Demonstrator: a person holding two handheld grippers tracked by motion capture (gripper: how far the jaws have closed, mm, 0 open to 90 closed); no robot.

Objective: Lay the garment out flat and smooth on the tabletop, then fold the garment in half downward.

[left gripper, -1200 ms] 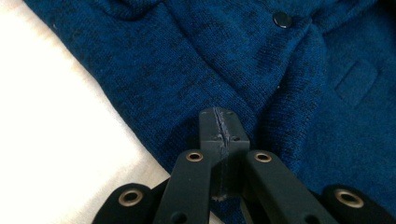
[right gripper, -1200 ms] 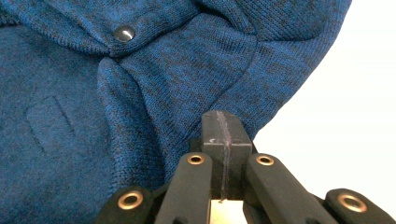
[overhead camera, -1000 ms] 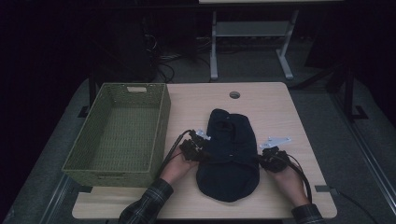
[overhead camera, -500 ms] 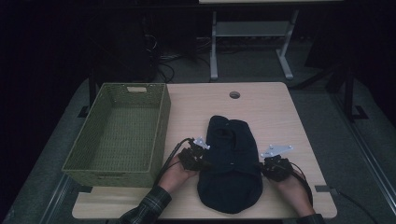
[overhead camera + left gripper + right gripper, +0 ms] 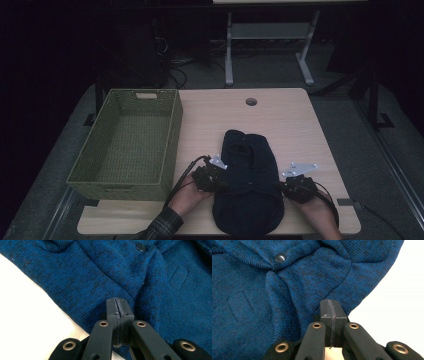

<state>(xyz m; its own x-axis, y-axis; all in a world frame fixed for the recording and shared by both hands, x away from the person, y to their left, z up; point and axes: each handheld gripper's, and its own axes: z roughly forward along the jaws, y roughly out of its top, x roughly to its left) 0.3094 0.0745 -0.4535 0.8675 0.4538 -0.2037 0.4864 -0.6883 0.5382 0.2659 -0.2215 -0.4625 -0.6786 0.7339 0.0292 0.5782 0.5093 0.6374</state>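
High view: a dark blue knit garment (image 5: 248, 185) lies bunched lengthwise on the near half of the light wooden table (image 5: 290, 120), its near end hanging over the table's front edge. The left gripper (image 5: 220, 182) sits at the garment's left edge and the right gripper (image 5: 284, 186) at its right edge, each held by a hand coming in from below; the left forearm wears a plaid sleeve (image 5: 162, 226). A green woven basket (image 5: 127, 177) stands just left of the garment, apart from it. A round hole (image 5: 251, 102) marks the table's far side. Left gripper view: the jaws are pressed together with no visible gap, tips lying on the knit near its edge; whether a fold is pinched I cannot tell. A dark snap button (image 5: 140, 247) sits farther up the cloth. Right gripper view: jaws likewise pressed tight together, tips against the fabric's edge, bare table beside them; a snap button (image 5: 280, 258) shows beyond.
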